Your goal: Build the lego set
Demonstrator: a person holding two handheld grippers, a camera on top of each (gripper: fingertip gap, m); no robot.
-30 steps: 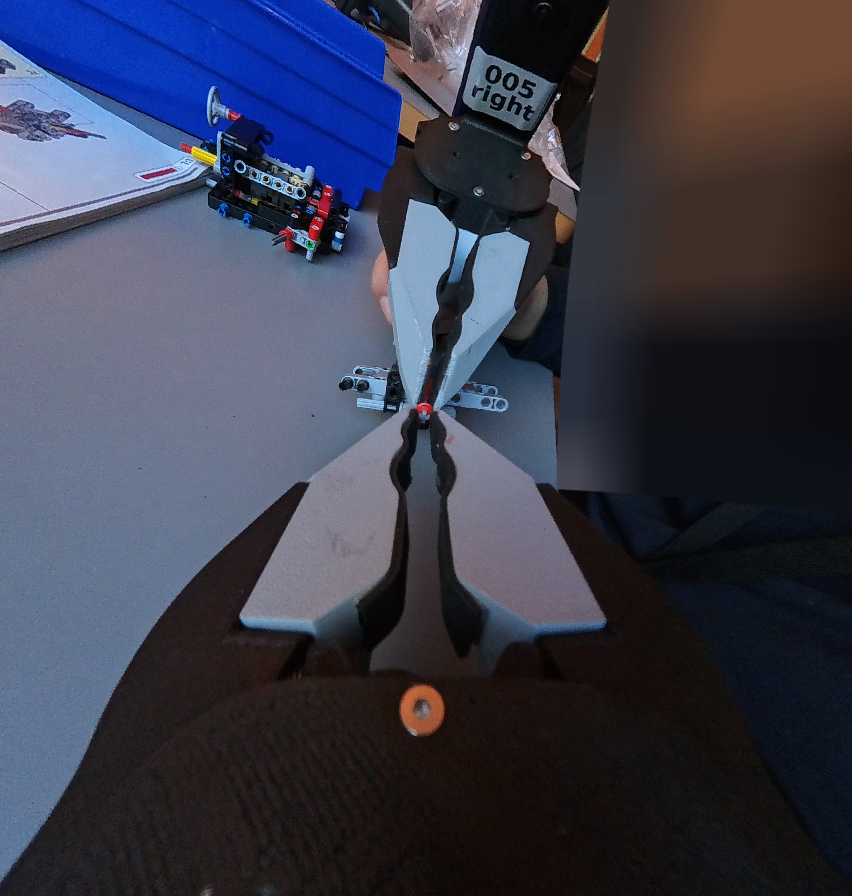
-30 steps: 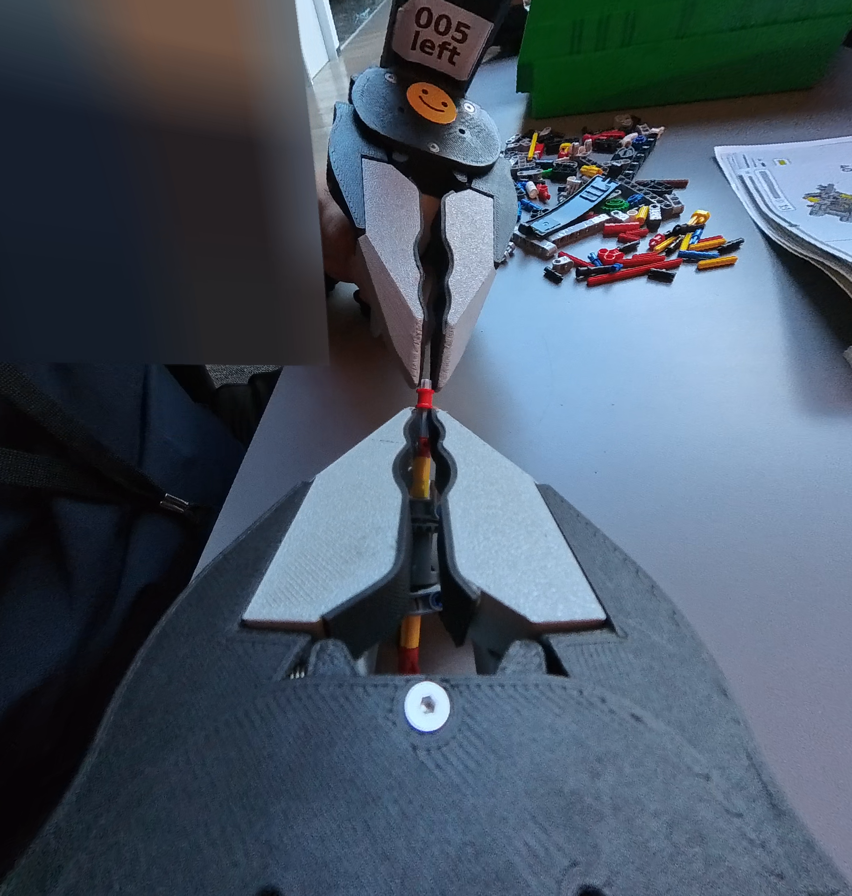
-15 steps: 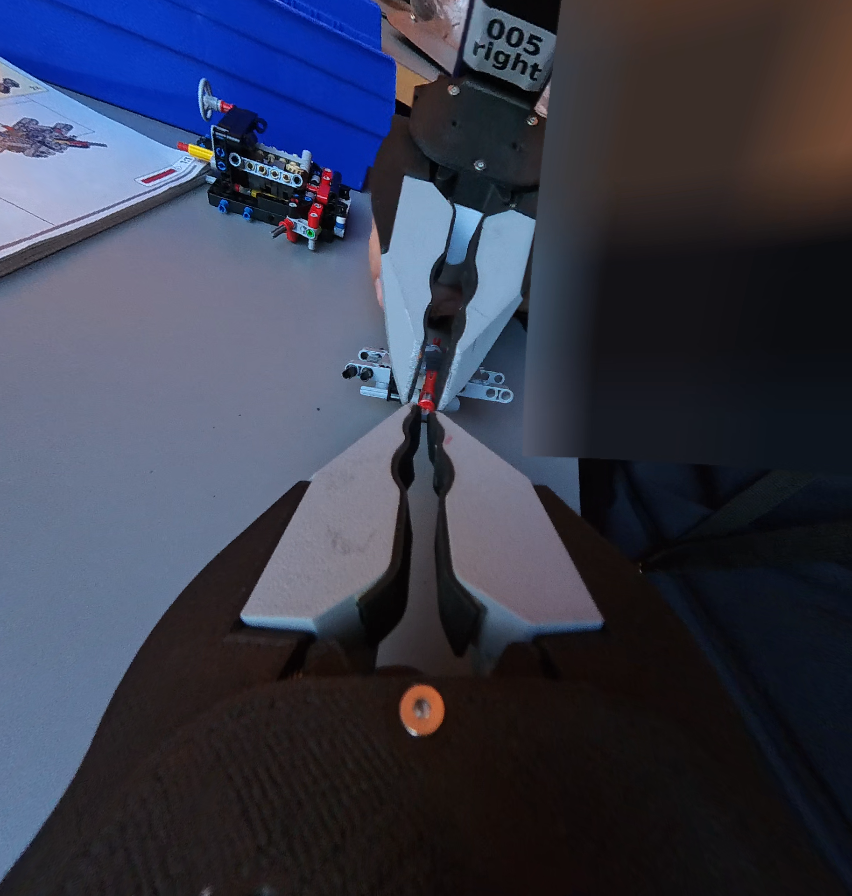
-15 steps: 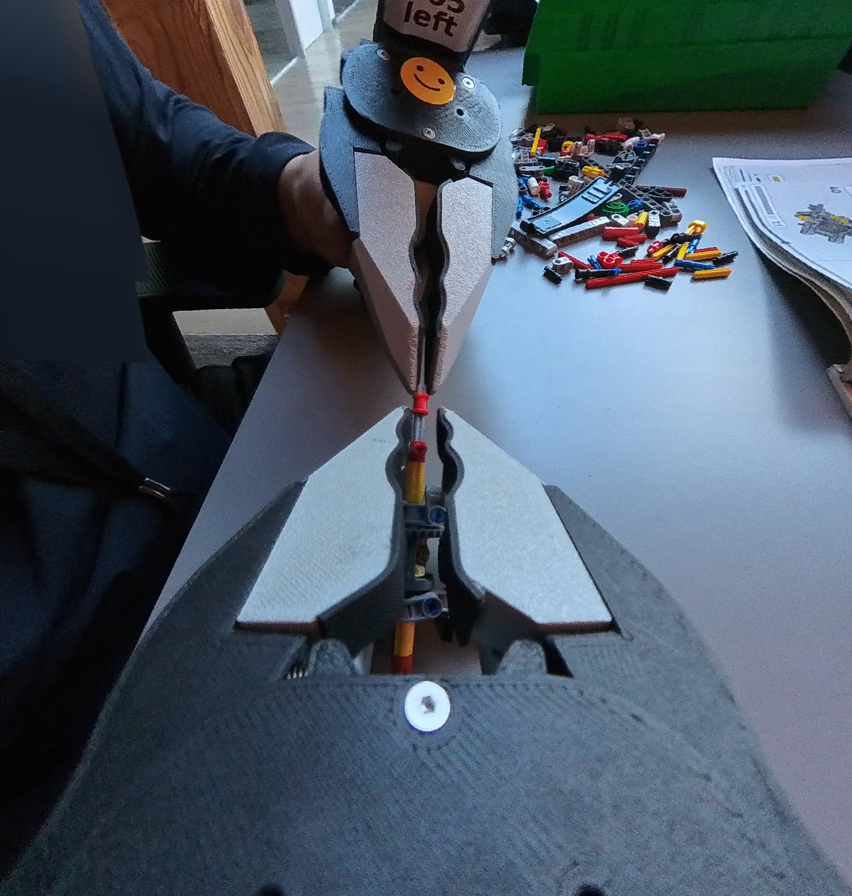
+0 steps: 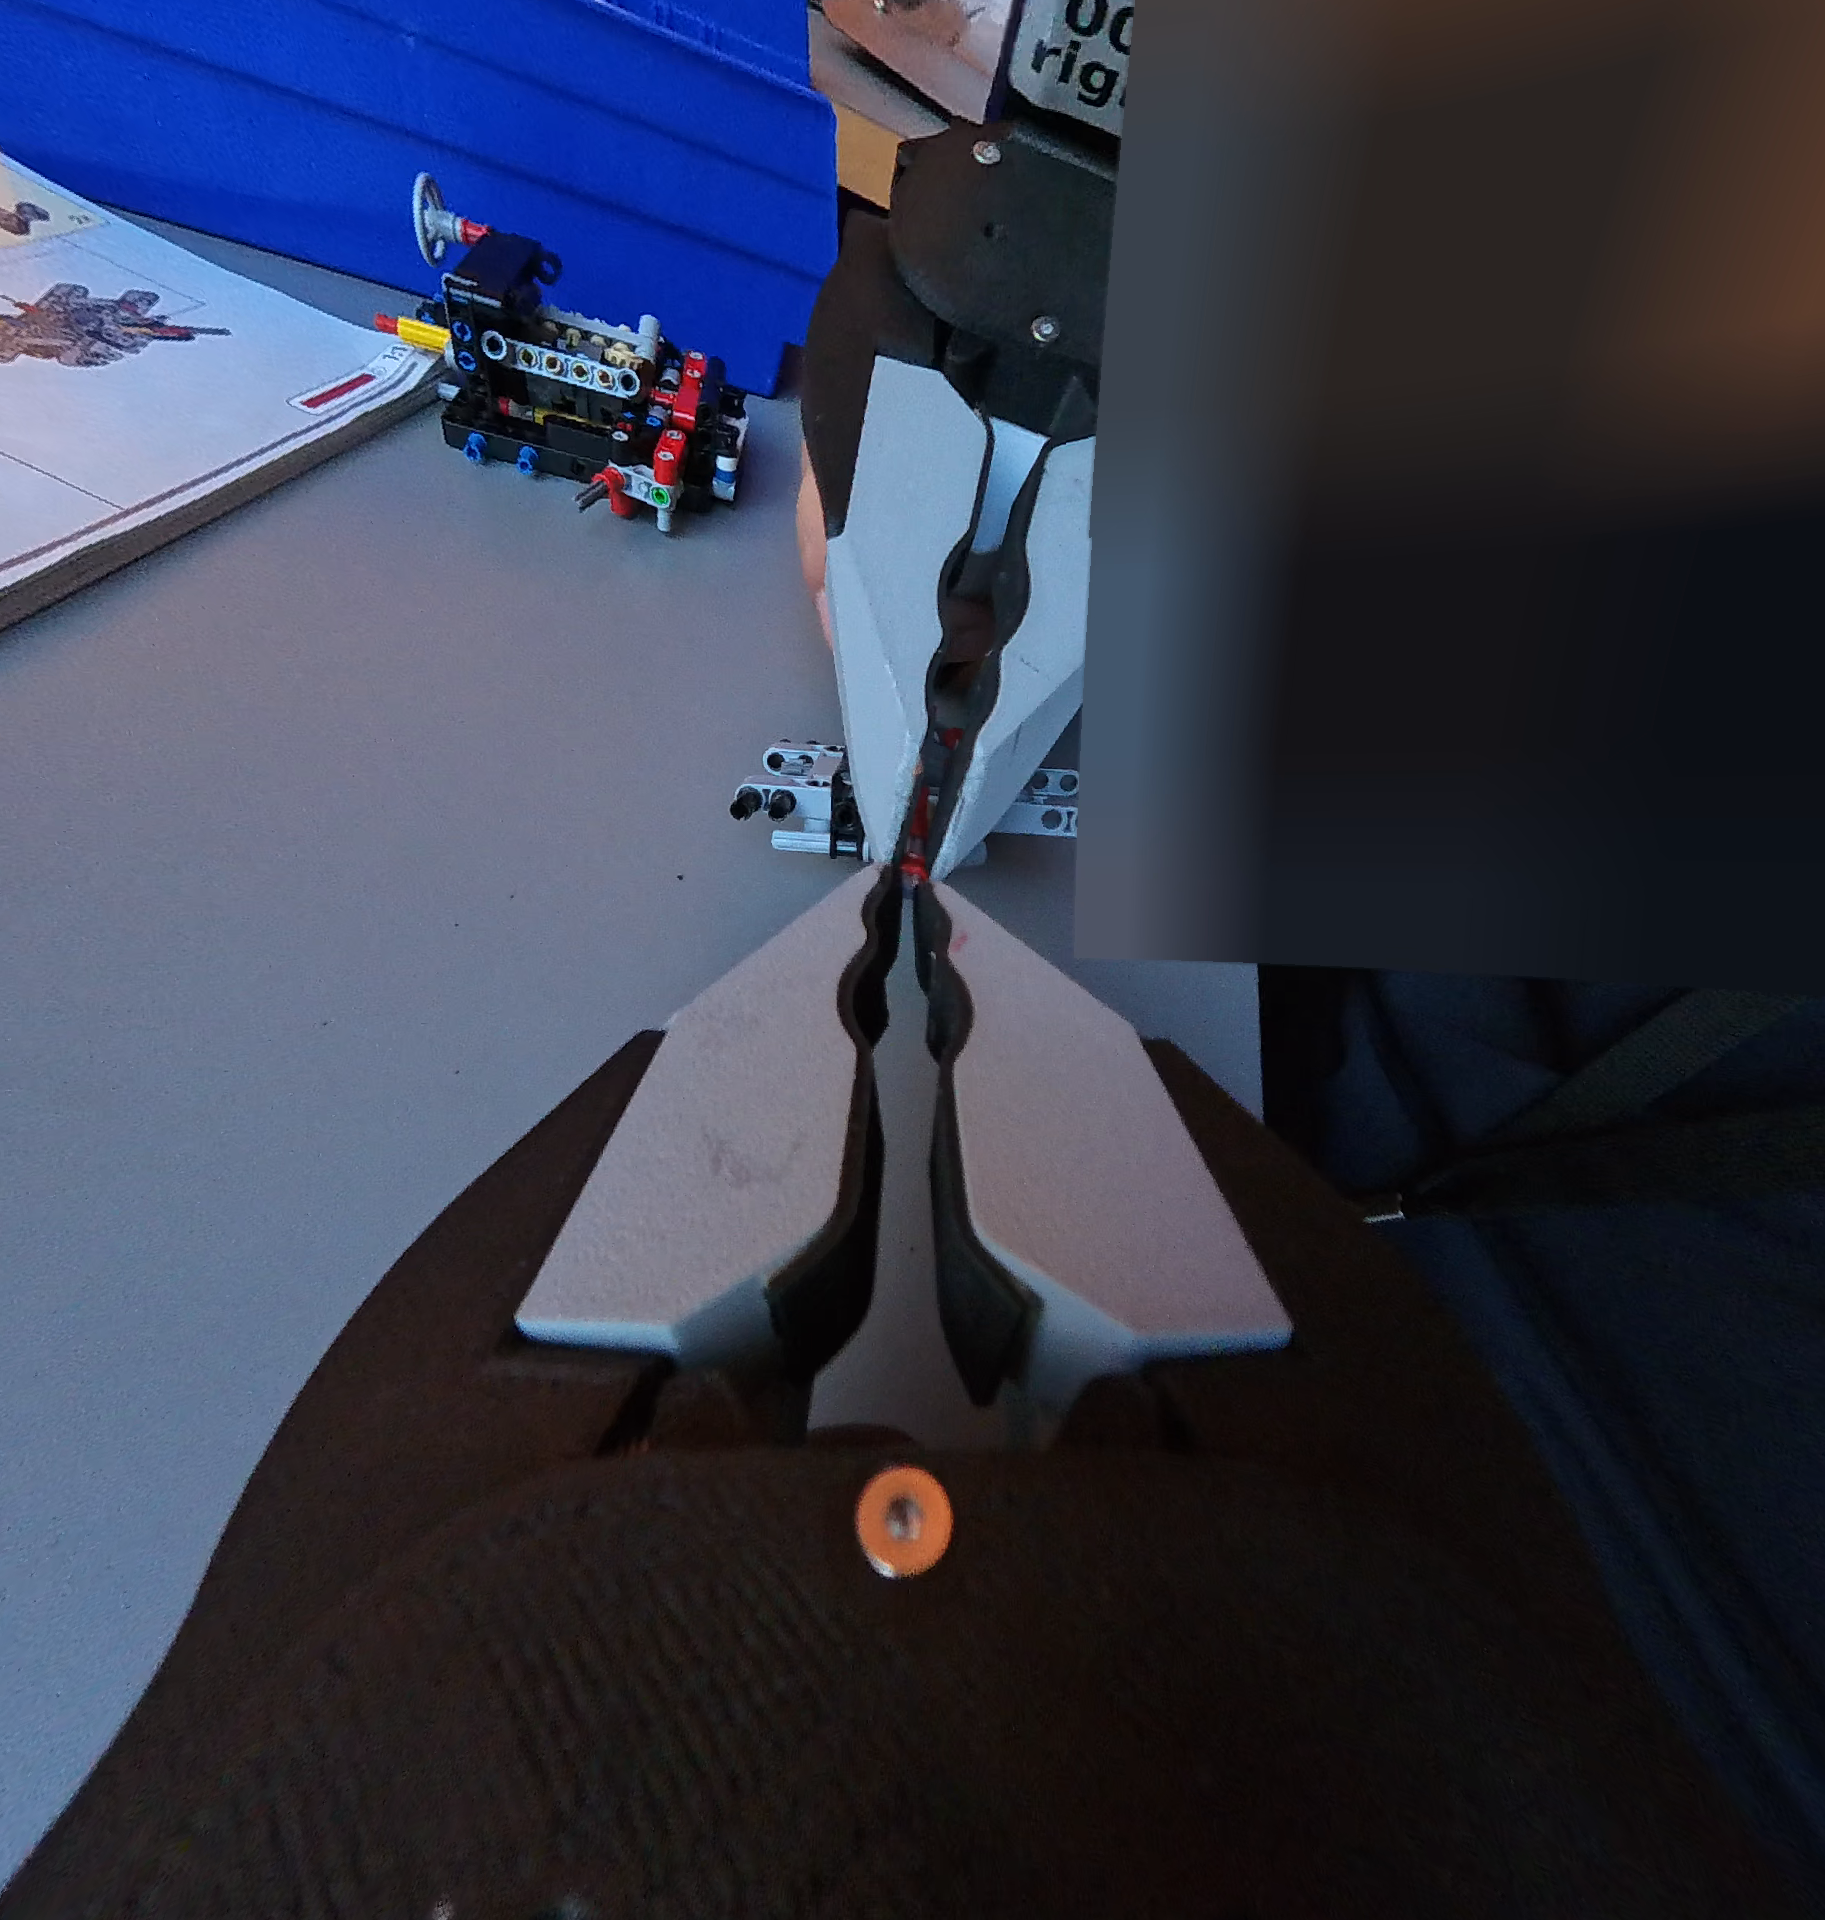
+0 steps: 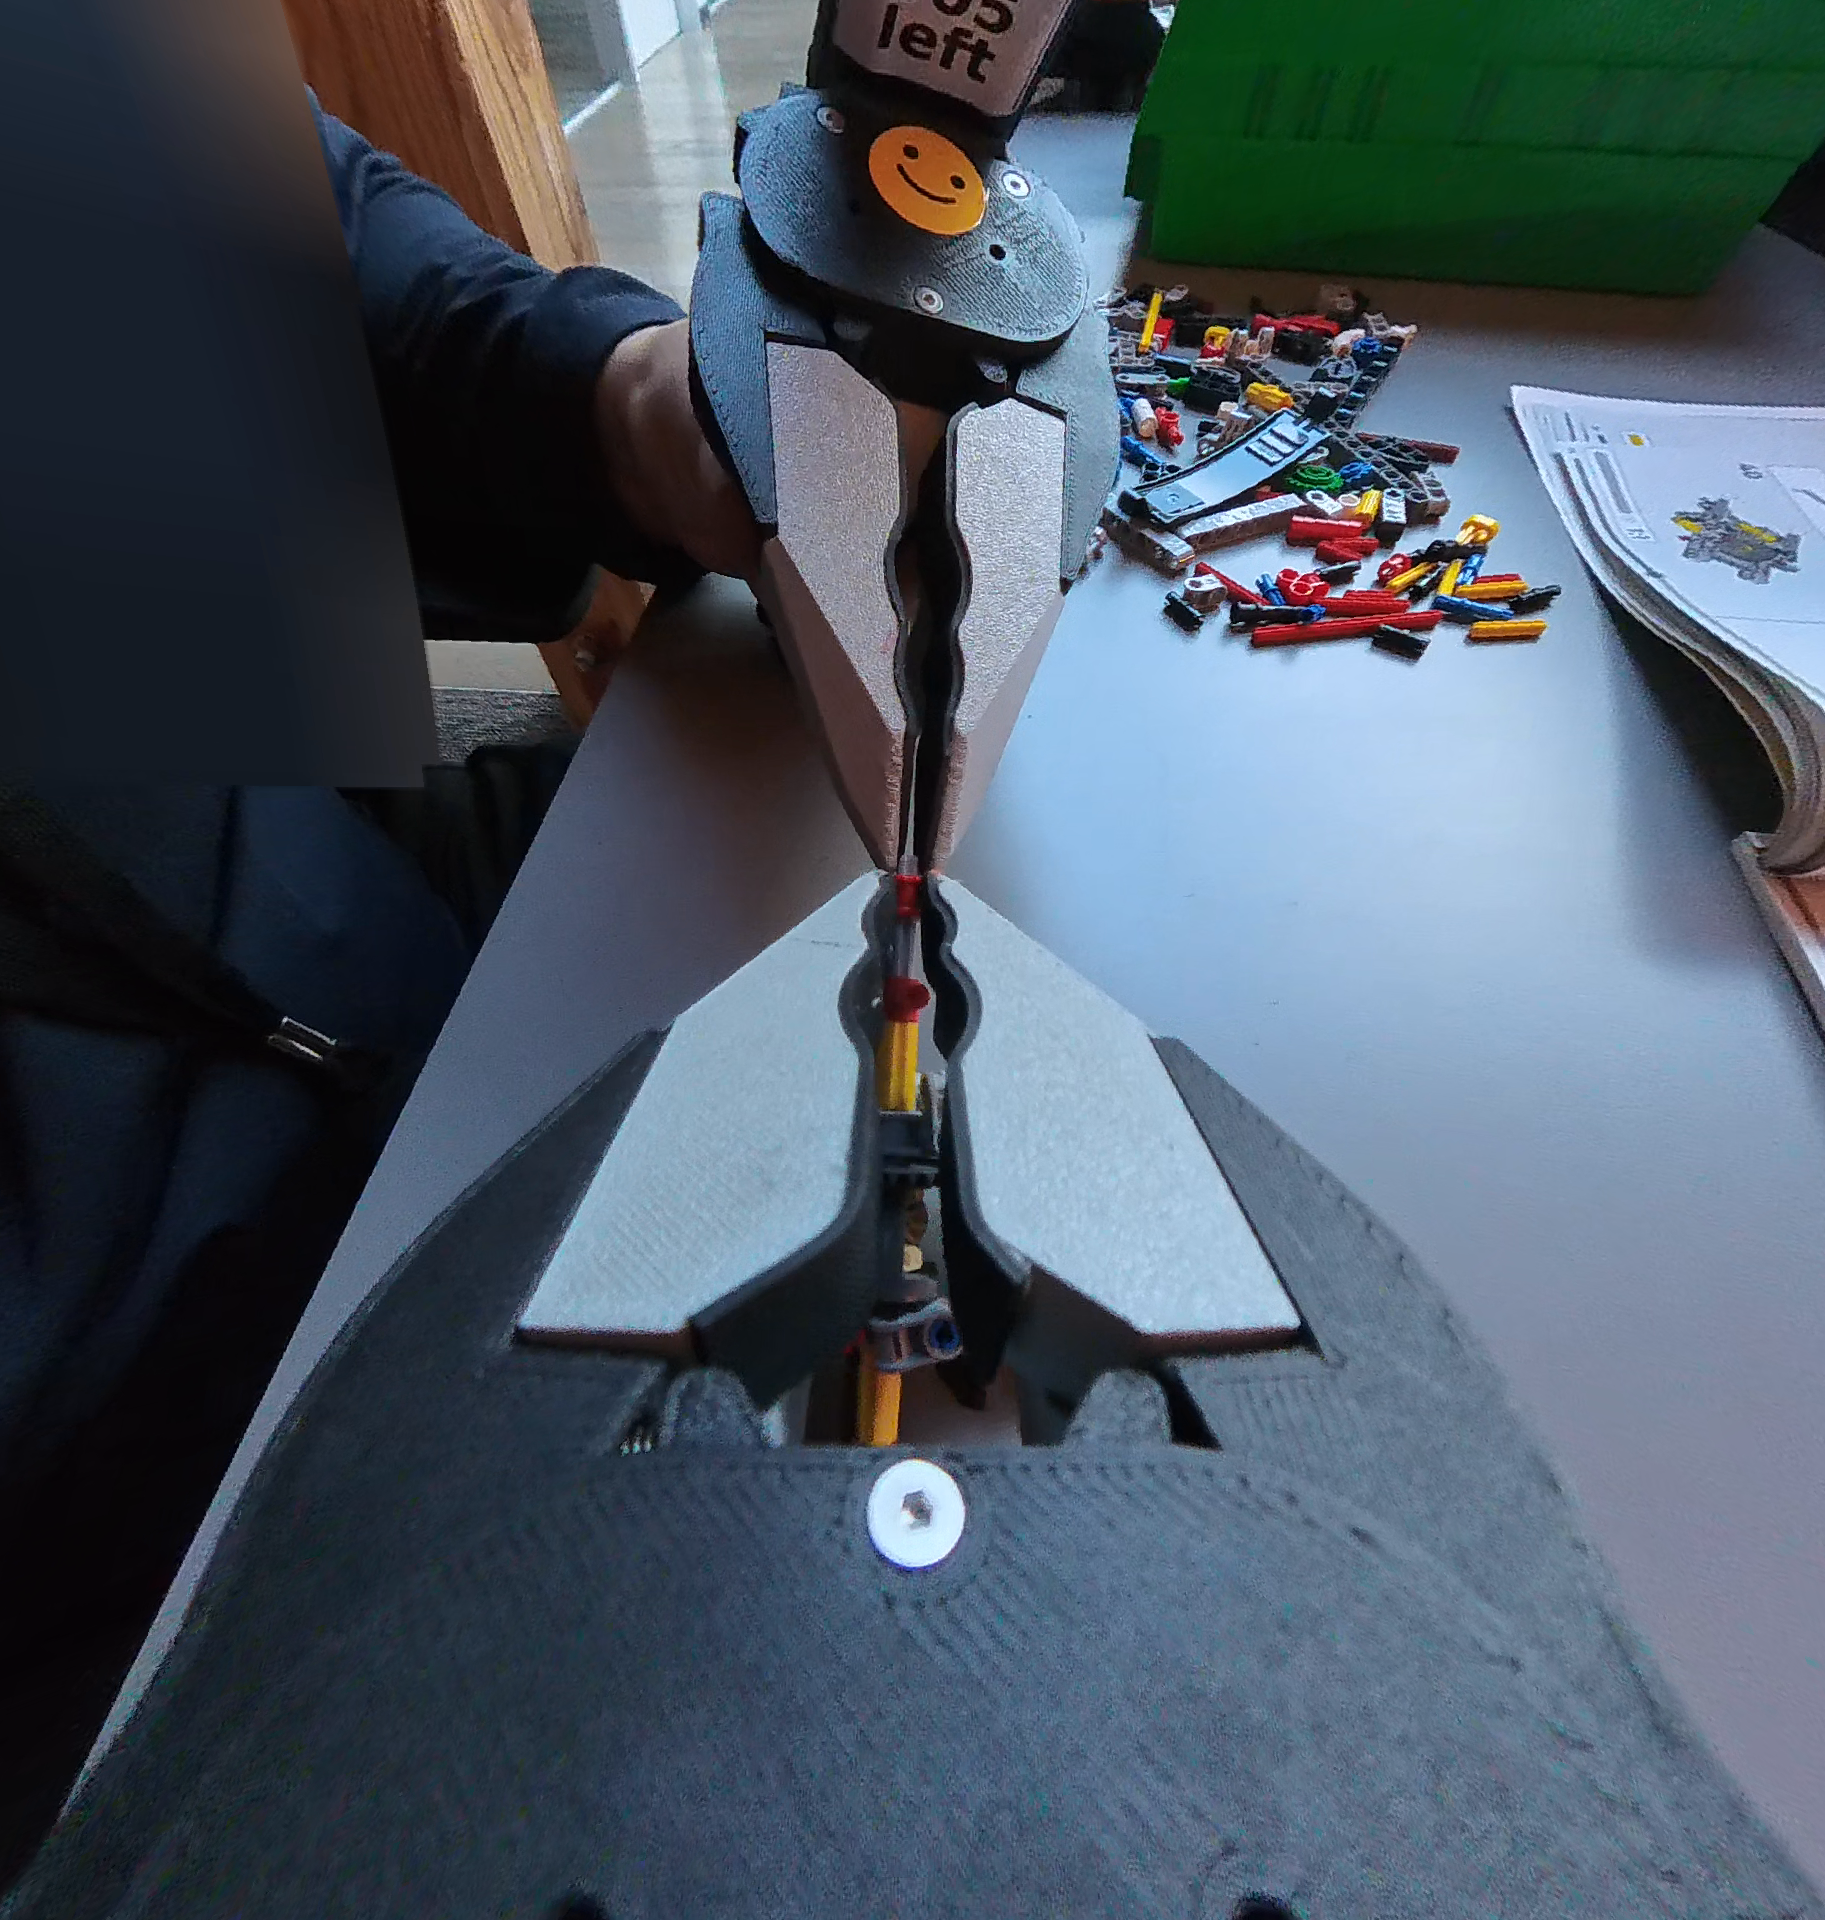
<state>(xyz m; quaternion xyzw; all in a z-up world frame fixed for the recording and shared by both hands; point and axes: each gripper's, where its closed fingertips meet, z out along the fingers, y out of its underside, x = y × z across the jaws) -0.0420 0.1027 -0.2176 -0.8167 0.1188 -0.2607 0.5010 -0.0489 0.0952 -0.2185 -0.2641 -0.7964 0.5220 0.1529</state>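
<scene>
Right gripper (image 6: 906, 899) clamps a yellow-and-red axle assembly (image 6: 895, 1070) lengthwise between its fingers; left gripper (image 6: 910, 857), tip to tip, pinches its protruding grey end

The right gripper (image 6: 906, 896) squeezes a long toy rod of yellow, black, grey and red plastic pieces (image 6: 895, 1060). The left gripper (image 6: 910, 850) pinches its far grey tip. Far right lie a pile of small colourful plastic pieces (image 6: 1323, 499) and an open paper booklet (image 6: 1718, 561).

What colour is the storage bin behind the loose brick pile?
Green plastic bin; right wrist view shows it best.
</scene>
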